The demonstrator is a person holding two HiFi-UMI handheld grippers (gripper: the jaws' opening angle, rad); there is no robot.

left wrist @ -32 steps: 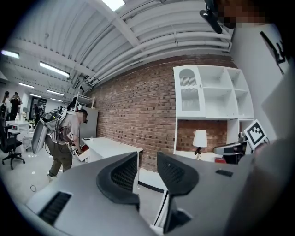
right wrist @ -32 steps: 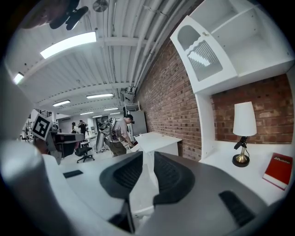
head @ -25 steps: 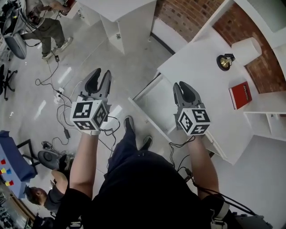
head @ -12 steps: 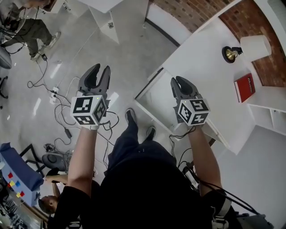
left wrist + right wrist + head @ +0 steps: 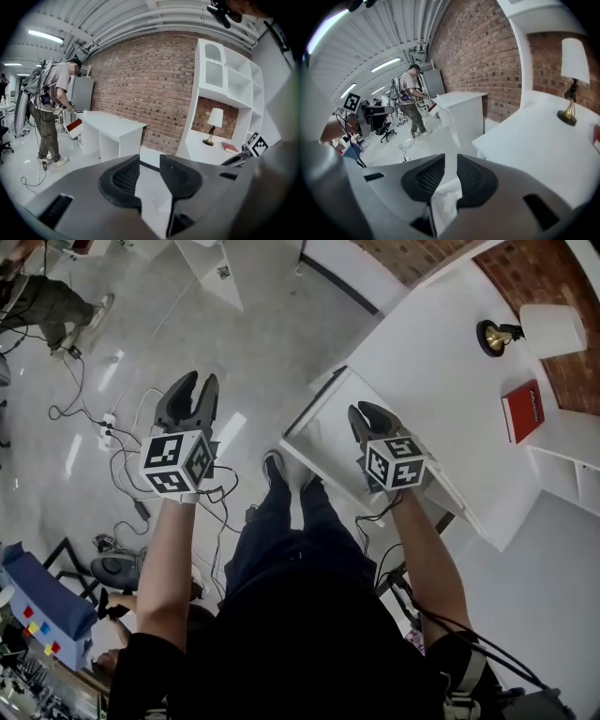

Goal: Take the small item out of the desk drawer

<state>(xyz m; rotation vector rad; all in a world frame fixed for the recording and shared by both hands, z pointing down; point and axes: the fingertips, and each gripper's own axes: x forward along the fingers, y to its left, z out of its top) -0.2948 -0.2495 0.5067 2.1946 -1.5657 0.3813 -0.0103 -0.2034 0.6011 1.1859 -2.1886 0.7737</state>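
The white desk [image 5: 441,352] has its drawer [image 5: 328,423] pulled out toward me. Inside it looks white, and I cannot make out a small item in the head view. My right gripper [image 5: 364,412] hangs over the drawer's near right part, pointing down into it. Its jaws stand a little apart [image 5: 451,161], with nothing pressed between the pads. Low in the gap a white shape [image 5: 445,197] shows; whether it is the item or drawer I cannot tell. My left gripper [image 5: 197,381] is over the floor left of the drawer, open and empty [image 5: 149,161].
A brass lamp [image 5: 539,329] and a red book [image 5: 522,411] sit at the desk's far end. Cables [image 5: 112,427] trail over the floor at left. Another white desk [image 5: 220,268] and a standing person [image 5: 47,292] are farther off. My feet [image 5: 281,470] stand by the drawer front.
Both grippers have sunk lower. The right one has come in over the open drawer, while the left one has dropped toward the floor beside it.
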